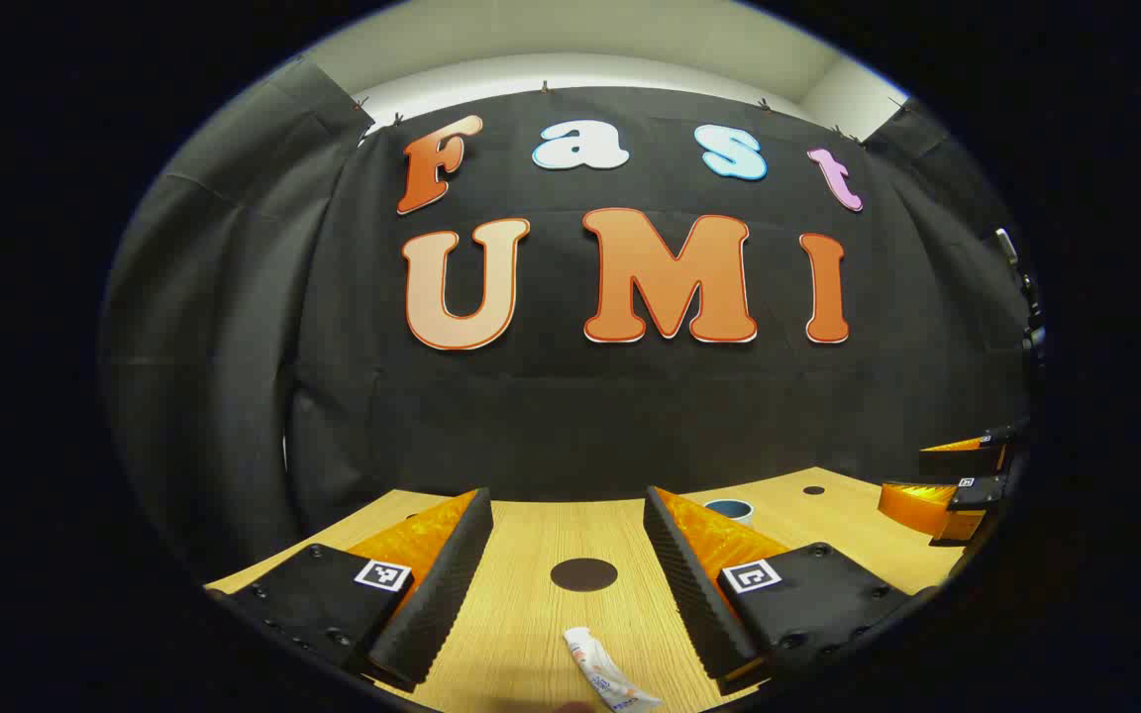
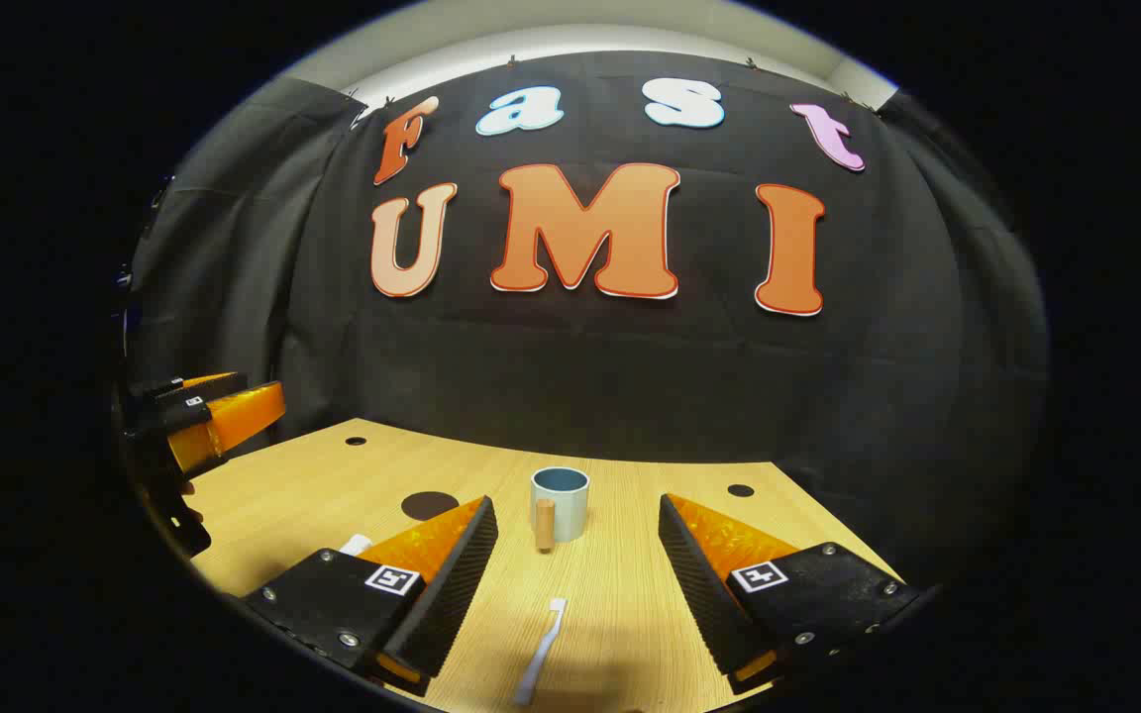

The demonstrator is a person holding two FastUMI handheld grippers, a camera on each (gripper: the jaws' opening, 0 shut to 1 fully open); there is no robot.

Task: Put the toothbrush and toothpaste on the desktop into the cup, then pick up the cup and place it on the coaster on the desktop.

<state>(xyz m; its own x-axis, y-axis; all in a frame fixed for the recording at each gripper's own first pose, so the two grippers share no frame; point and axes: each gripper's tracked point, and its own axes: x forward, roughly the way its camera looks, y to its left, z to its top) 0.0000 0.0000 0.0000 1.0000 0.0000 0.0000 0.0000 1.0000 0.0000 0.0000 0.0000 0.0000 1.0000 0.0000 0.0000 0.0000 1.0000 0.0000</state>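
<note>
- both grippers, left (image 1: pixel 567 564) and right (image 2: pixel 577 555), fingers spread wide, holding nothing.
- toothpaste (image 1: pixel 602 673) lies bottom centre, cut by the frame edge; toothbrush (image 2: pixel 542 649) lower centre, cup (image 2: pixel 561 503) mid-frame, coaster (image 1: pixel 583 574) between the fingers.
- risk: the thin, flat brush could slip from the pads, or the cup could tip on insertion.
</note>
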